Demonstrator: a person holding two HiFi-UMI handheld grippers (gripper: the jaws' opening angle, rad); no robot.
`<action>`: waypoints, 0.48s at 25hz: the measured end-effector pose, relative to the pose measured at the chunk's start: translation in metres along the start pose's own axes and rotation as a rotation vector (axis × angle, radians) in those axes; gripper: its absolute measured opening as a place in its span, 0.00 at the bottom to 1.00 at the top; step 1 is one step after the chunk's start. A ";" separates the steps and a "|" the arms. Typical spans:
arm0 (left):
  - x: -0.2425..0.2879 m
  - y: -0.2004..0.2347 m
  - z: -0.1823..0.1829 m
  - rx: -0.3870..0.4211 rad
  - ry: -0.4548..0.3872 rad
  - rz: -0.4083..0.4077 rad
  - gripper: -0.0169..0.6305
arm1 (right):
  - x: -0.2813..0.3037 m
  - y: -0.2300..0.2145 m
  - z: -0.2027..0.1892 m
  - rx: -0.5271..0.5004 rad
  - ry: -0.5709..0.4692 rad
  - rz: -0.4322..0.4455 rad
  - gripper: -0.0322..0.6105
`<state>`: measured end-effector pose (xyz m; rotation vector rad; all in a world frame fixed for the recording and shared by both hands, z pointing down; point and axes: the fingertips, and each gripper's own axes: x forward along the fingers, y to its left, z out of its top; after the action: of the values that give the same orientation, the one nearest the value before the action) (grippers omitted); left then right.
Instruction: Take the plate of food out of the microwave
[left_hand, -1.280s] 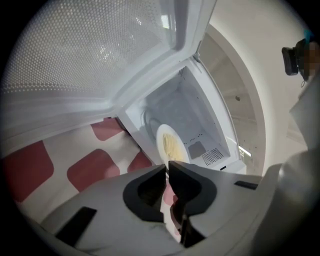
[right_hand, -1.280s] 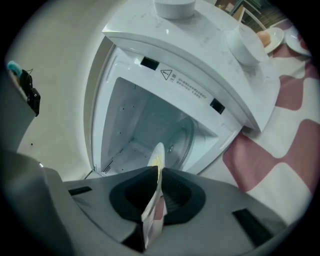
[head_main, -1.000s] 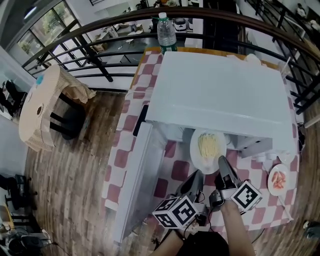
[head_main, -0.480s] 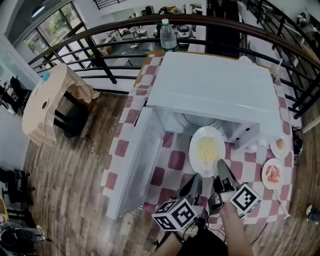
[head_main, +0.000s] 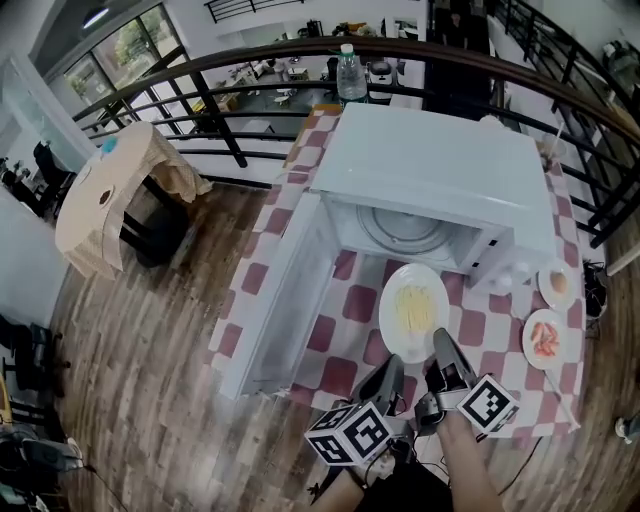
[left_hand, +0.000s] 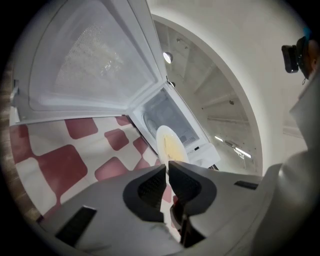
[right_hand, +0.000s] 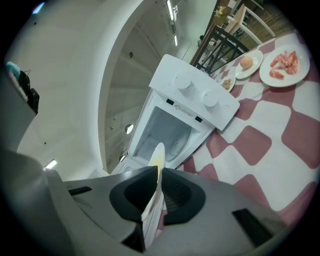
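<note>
With my left gripper (head_main: 390, 368) and right gripper (head_main: 441, 345) both pinched tight on the near rim of the plate of food (head_main: 414, 312), held just outside the microwave (head_main: 440, 170) and its open mouth, I should draw both hands evenly, plate level, away from the microwave.

It looks like a makeshift dining corner on an indoor balcony: a white microwave (head_main: 440, 170) sits on a table under a red-and-white checked cloth (head_main: 345, 300), alongside a plate of noodles (head_main: 413, 310), a dish of pink food (head_main: 543, 338), a saucer with an egg (head_main: 556, 284) and a water bottle (head_main: 350, 75). Plank flooring (head_main: 150, 380) runs to a curved black railing (head_main: 250, 60). Beyond it, desks (head_main: 270, 85) and tall windows (head_main: 120, 50) point to an open office or lab hall.
</note>
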<state>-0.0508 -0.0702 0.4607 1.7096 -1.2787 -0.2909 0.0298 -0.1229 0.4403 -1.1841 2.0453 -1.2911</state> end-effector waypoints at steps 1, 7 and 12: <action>-0.003 0.000 -0.002 0.000 -0.001 0.002 0.10 | -0.003 0.000 -0.002 0.003 0.002 0.000 0.08; -0.018 -0.001 -0.009 0.006 -0.007 0.008 0.10 | -0.015 0.005 -0.010 0.015 0.003 0.011 0.09; -0.028 -0.001 -0.016 0.012 -0.013 0.011 0.10 | -0.025 0.008 -0.016 0.016 0.006 0.023 0.09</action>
<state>-0.0515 -0.0380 0.4589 1.7127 -1.3014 -0.2884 0.0279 -0.0925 0.4393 -1.1475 2.0434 -1.2986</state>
